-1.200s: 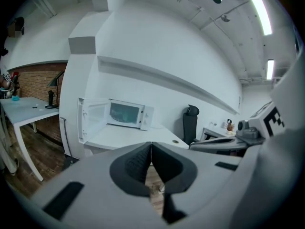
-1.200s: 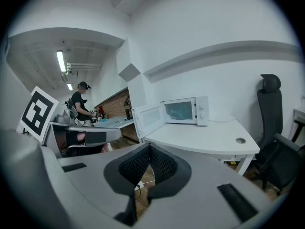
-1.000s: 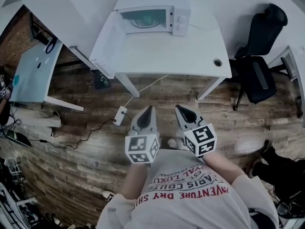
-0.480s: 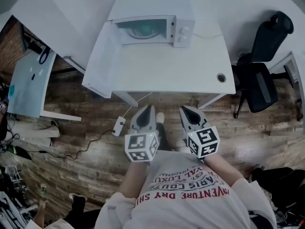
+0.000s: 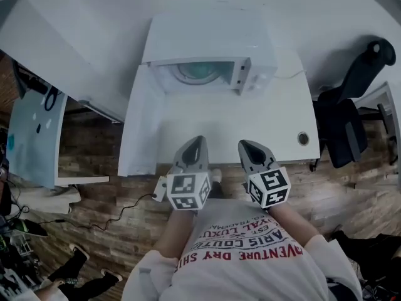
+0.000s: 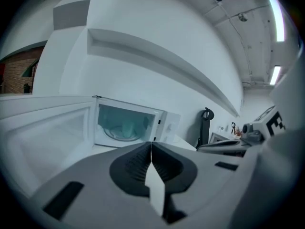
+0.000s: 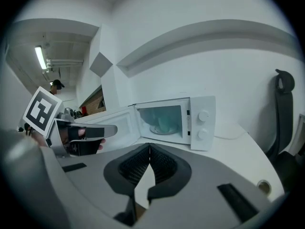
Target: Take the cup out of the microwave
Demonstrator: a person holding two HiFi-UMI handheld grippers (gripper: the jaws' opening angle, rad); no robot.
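Approach step, I'd say. Left gripper (image 5: 195, 144) & right gripper (image 5: 249, 148) hover at the desk (image 5: 263, 127) near edge, jaws pressed together, empty. Microwave (image 5: 210, 42) door (image 5: 139, 127) open, cup (image 7: 164, 124) inside on turntable. Next: 1 gripper spreads jaws, reaches in, clamps cup.

I count one microwave (image 5: 210, 39), one cup (image 7: 163, 124) and one chair (image 5: 343, 133). I have two hand-held grippers (image 5: 195, 142) (image 5: 246, 145).

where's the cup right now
In the right gripper view the cup stands inside the open microwave, on its turntable, left of the control knobs. The microwave sits at the far side of the white table.
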